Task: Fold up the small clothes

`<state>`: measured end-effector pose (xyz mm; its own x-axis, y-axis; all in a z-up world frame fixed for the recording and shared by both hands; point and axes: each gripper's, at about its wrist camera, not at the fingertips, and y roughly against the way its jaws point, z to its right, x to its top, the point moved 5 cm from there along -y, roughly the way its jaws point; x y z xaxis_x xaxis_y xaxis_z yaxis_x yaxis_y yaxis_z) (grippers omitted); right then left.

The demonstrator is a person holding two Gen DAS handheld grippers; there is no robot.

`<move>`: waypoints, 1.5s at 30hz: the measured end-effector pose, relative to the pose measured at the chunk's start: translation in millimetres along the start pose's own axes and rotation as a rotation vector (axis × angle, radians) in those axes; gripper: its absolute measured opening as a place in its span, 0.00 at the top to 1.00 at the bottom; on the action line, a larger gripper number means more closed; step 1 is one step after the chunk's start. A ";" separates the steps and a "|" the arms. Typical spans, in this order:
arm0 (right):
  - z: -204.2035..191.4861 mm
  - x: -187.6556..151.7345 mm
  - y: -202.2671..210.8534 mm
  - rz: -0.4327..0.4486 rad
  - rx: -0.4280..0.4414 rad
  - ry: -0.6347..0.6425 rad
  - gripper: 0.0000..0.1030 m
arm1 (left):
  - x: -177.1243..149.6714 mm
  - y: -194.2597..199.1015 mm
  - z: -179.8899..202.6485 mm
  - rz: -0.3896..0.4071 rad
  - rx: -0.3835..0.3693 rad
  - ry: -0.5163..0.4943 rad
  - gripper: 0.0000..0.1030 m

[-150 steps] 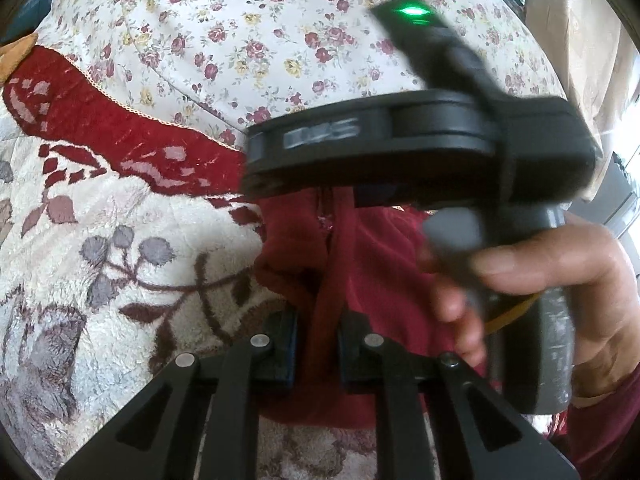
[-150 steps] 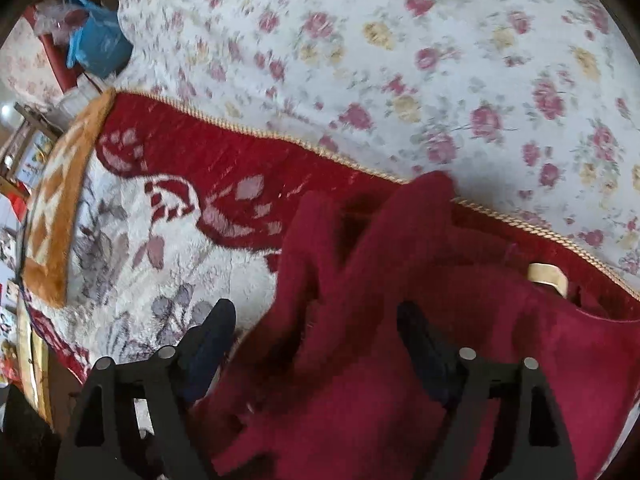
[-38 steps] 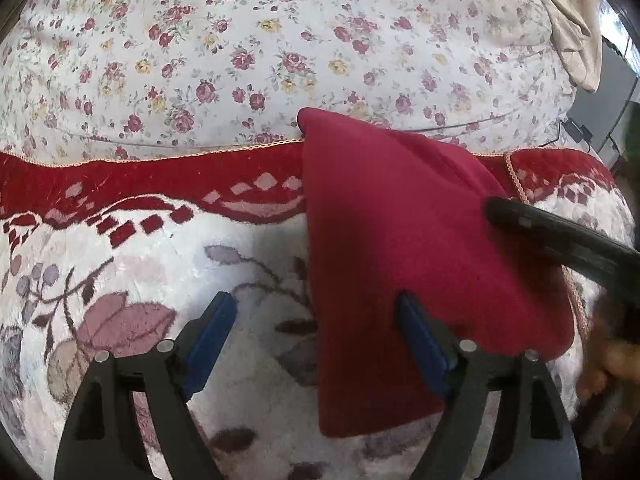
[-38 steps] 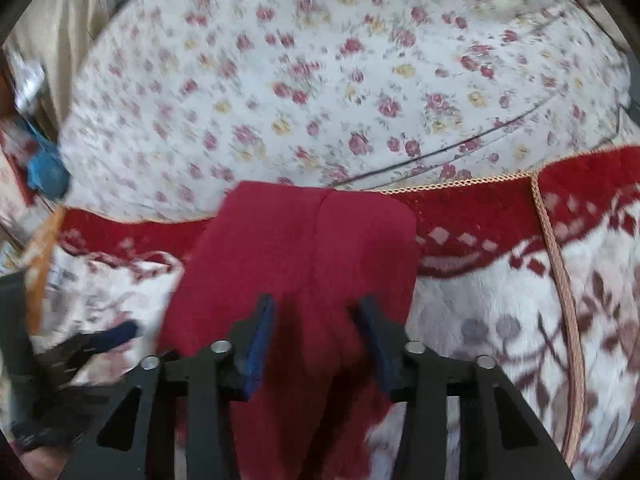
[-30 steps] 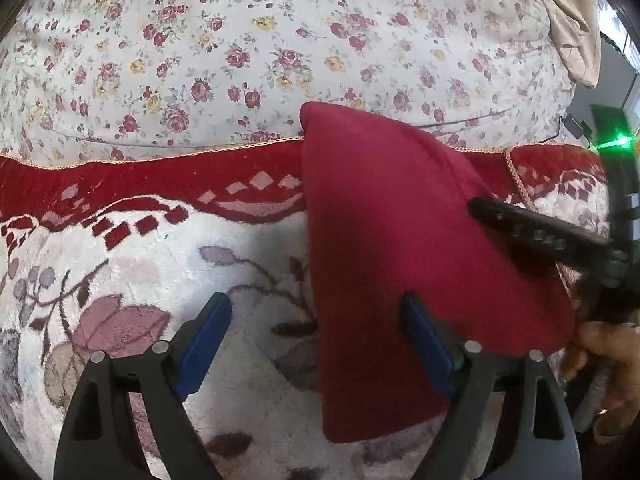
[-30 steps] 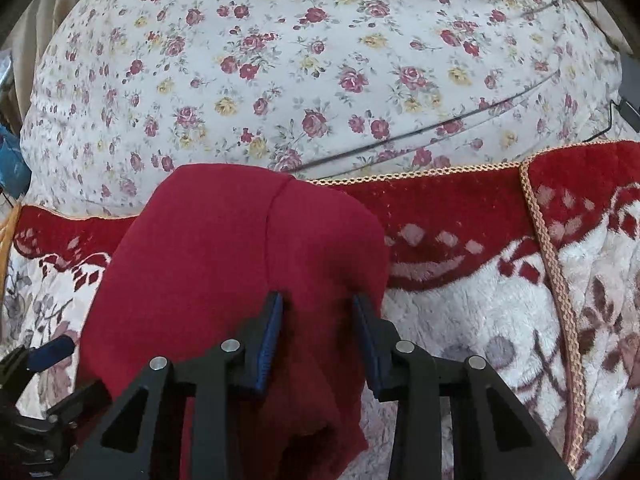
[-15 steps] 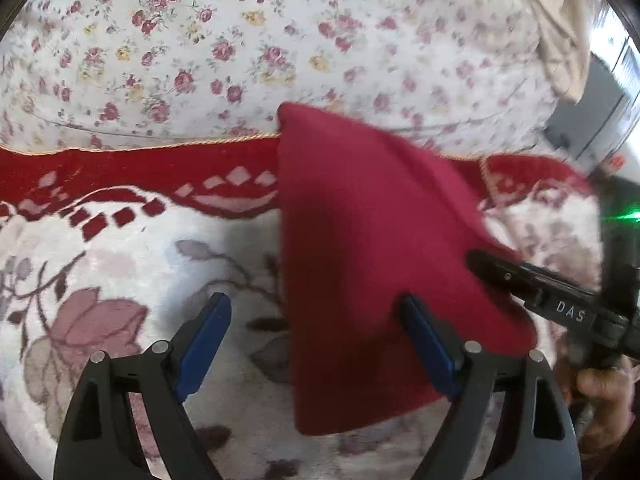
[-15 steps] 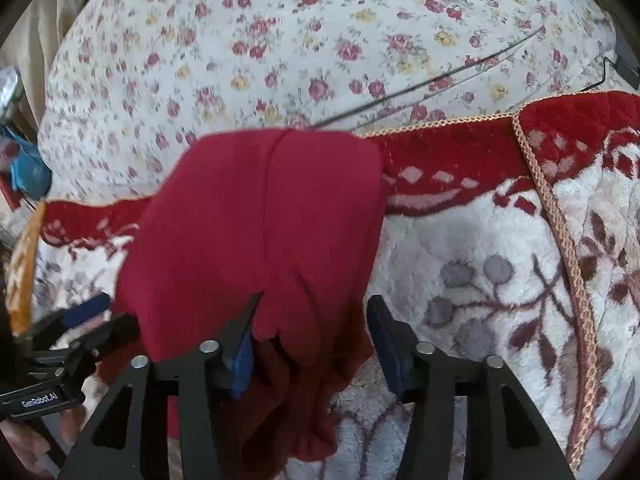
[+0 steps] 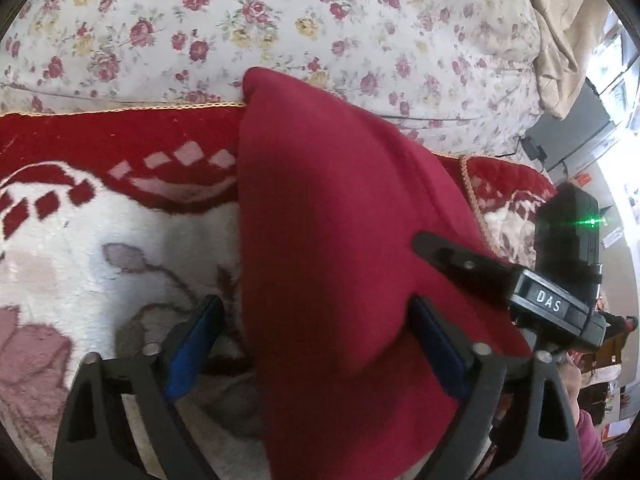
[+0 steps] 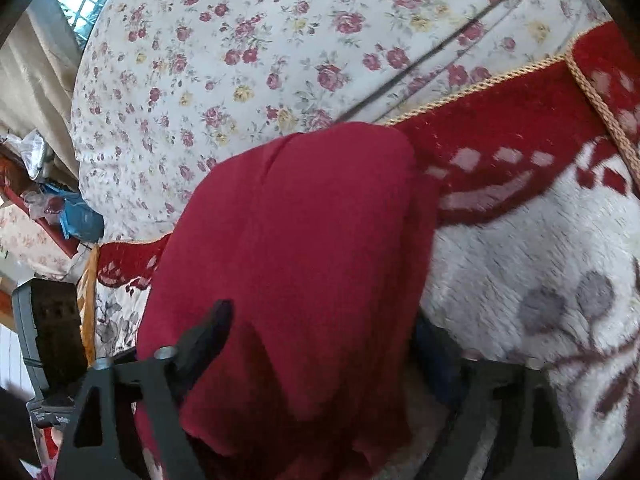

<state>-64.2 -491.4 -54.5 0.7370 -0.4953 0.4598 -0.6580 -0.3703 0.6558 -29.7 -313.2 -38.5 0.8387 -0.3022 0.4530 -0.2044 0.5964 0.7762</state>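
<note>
Bedding forms the work surface: a red and white plush blanket (image 9: 100, 240) laid over a flowered sheet (image 9: 280, 20). The left gripper (image 9: 316, 344) is closing, the red garment (image 9: 340, 240) lying between its spread fingers, unpinched. The right gripper (image 10: 320, 344) is opening, the garment (image 10: 300, 240) draped loosely between its fingers. The garment is folded on the blanket, reaching the sheet's edge.

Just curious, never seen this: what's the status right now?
Left fingers closing, right fingers opening, red garment between both. Garment folded on blanket. Nothing in the way.
</note>
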 end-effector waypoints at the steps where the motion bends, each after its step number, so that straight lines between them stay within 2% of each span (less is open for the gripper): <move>1: -6.5 0.7 3.1 0.013 -0.024 0.031 0.38 | -0.3 1.2 4.6 0.000 -0.016 -0.016 0.32; 3: -19.1 0.7 11.5 0.038 -0.055 0.089 0.47 | -0.6 8.3 12.2 0.019 0.017 -0.058 0.42; 5: -29.2 0.7 21.1 0.048 -0.053 0.107 0.50 | -3.1 20.0 17.8 0.027 0.028 -0.091 0.47; 10: -61.3 -15.2 46.6 0.035 0.044 0.109 0.51 | -21.5 73.4 22.0 0.074 0.025 -0.109 0.47; 12: -76.1 -30.7 51.8 0.009 0.106 0.095 0.51 | -38.2 97.5 18.6 0.082 0.038 -0.109 0.47; 15: -94.9 -58.7 51.4 -0.042 0.151 0.109 0.50 | -70.9 125.2 11.0 0.091 0.073 -0.116 0.47; 17: -104.4 -80.4 41.9 -0.098 0.123 0.154 0.46 | -97.4 131.7 -2.6 0.070 0.101 -0.081 0.46; 20: -101.9 -102.4 36.1 -0.134 0.003 0.179 0.37 | -122.9 126.3 -22.4 0.023 0.145 -0.038 0.40; 23: -108.7 -106.6 67.6 -0.075 -0.040 0.220 0.35 | -128.8 145.9 -28.4 0.089 0.190 -0.027 0.28; 26: -130.3 -106.5 109.0 0.023 -0.064 0.322 0.35 | -119.9 166.2 -26.7 0.164 0.260 -0.041 0.18; 29: -160.6 -116.8 127.4 0.065 -0.038 0.451 0.41 | -114.0 169.9 -23.7 0.178 0.287 -0.045 0.18; 31: -174.5 -129.7 116.6 0.042 -0.037 0.526 0.47 | -115.2 169.0 -22.1 0.184 0.305 -0.048 0.18; 33: -171.9 -140.2 95.7 -0.003 -0.099 0.564 0.55 | -118.4 167.8 -22.5 0.182 0.330 -0.044 0.18; 35: -151.5 -148.1 66.8 -0.038 -0.253 0.583 0.56 | -122.4 170.8 -24.1 0.190 0.362 -0.048 0.18; 36: -144.6 -149.2 59.8 -0.050 -0.277 0.570 0.56 | -124.7 174.1 -24.7 0.203 0.382 -0.052 0.18; 41: -139.1 -146.2 76.2 -0.005 -0.221 0.488 0.50 | -126.8 191.4 -24.7 0.261 0.438 -0.062 0.18; 45: -148.3 -147.7 101.3 0.041 -0.162 0.416 0.31 | -124.3 197.9 -21.6 0.289 0.457 -0.056 0.18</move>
<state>-216.9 -339.2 32.8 0.7318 -0.1364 0.6678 -0.6800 -0.2125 0.7018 -163.5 -141.5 49.3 0.6901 -0.2205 0.6893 -0.6320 0.2807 0.7224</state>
